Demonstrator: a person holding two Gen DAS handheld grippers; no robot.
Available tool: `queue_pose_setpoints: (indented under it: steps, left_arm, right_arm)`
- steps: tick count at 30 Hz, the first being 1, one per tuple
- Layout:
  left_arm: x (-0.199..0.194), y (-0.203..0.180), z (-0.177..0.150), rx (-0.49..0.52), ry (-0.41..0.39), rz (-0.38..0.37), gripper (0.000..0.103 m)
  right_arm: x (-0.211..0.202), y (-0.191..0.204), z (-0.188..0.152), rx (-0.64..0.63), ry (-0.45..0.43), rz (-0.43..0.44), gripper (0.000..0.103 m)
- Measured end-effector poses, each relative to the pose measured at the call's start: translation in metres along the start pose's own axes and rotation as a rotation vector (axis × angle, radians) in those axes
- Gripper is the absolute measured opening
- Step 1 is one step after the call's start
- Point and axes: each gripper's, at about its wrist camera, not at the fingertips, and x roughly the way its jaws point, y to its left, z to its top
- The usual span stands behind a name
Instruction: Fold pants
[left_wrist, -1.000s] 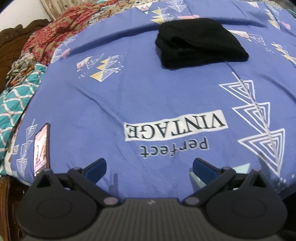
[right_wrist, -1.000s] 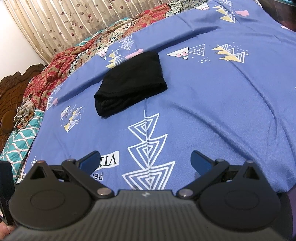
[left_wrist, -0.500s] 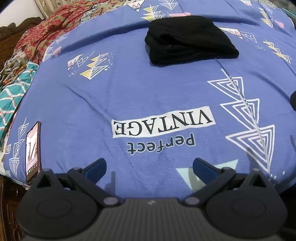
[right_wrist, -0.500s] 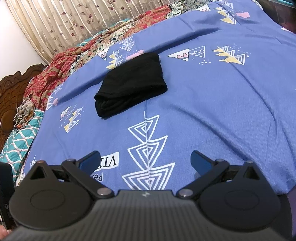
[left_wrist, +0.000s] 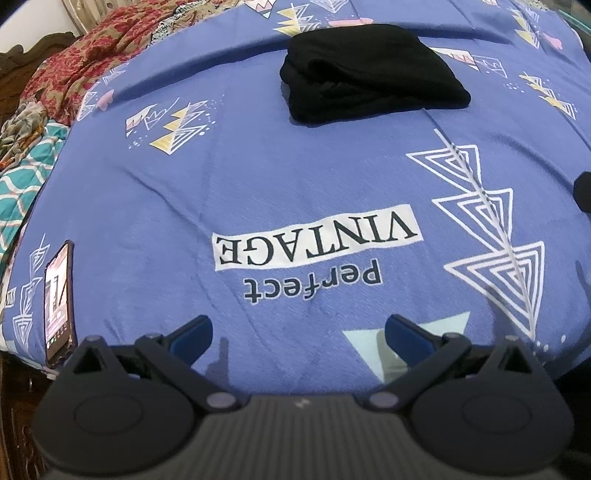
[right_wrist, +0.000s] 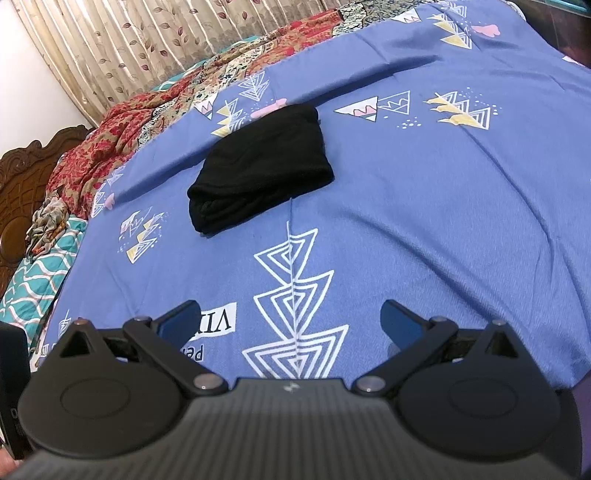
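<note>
The black pants (left_wrist: 369, 70) lie folded into a compact bundle on the blue patterned bedsheet (left_wrist: 258, 177), far ahead of both grippers; they also show in the right wrist view (right_wrist: 258, 166). My left gripper (left_wrist: 299, 332) is open and empty, low over the near edge of the bed. My right gripper (right_wrist: 290, 317) is open and empty too, near the bed's front edge and well short of the pants.
A phone (left_wrist: 57, 299) lies at the bed's left edge. Red and teal patterned cloths (right_wrist: 92, 173) are piled along the left side by a carved wooden headboard (right_wrist: 22, 184). Curtains (right_wrist: 147, 40) hang behind the bed.
The left gripper has drifted slightly, so the pants and phone shift in its view. The right gripper has barely moved. Both stay open and empty.
</note>
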Motion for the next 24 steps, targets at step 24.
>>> queue_pose_setpoints:
  steps: [24]
  left_arm:
    - [0.0045, -0.0014, -0.0018, -0.006, 0.025, -0.019, 0.103]
  right_arm:
    - [0.0015, -0.0024, 0.0009, -0.006, 0.005, 0.001, 0.103]
